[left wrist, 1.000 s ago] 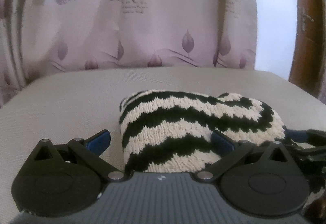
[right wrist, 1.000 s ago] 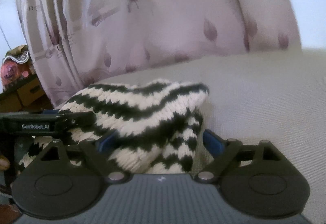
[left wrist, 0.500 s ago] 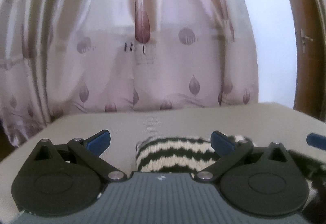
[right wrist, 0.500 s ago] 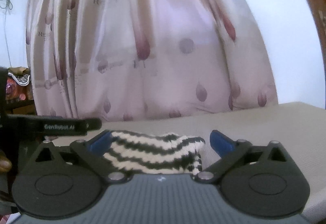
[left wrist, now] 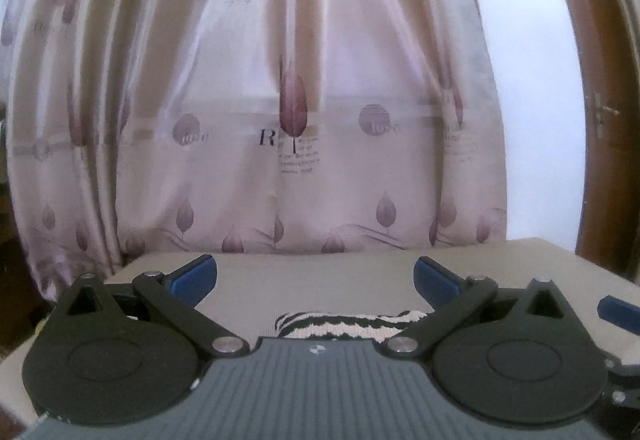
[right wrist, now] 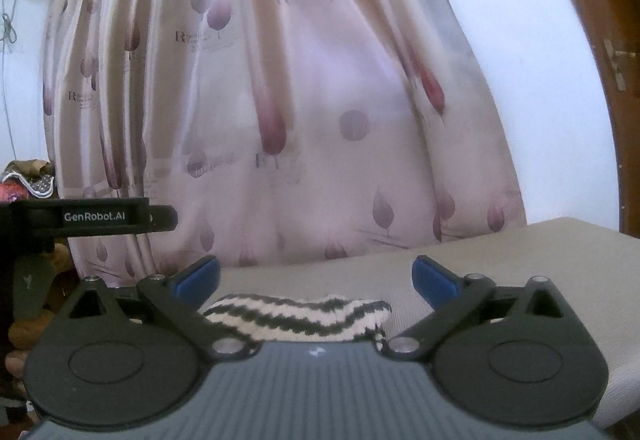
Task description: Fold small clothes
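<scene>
The left gripper [left wrist: 315,274] has its blue fingertips [left wrist: 192,274] spread wide with nothing between them, held above the grey cushioned surface [left wrist: 312,286]. The striped knit garment [left wrist: 352,323] lies folded on that surface at 6 o'clock in the left wrist view, mostly hidden behind the gripper body, so only a thin black-and-cream band shows. At 3 o'clock a blue tip of the other tool pokes in.

The right gripper [right wrist: 316,274] is likewise spread apart and empty. In its view the knit lies at 6 o'clock, slightly left of centre, flat, with its right end rounded and a little puffed.

Judging from how things lie, the fold looks done and both tools are clear of it. The risk from here is the thick knit springing open at that puffed end, since nothing presses it down. A low pass by either tool could also snag the loose loops and drag the fold apart.

Readable writing: "GenRobot.AI" in white on the black bar [right wrist: 94,217] at 9 o'clock in the right wrist view. The leaf-print curtain [left wrist: 288,100] behind carries a large "R" at its centre and round badges reading "love"; the smaller print beneath is too fine to read.
</scene>
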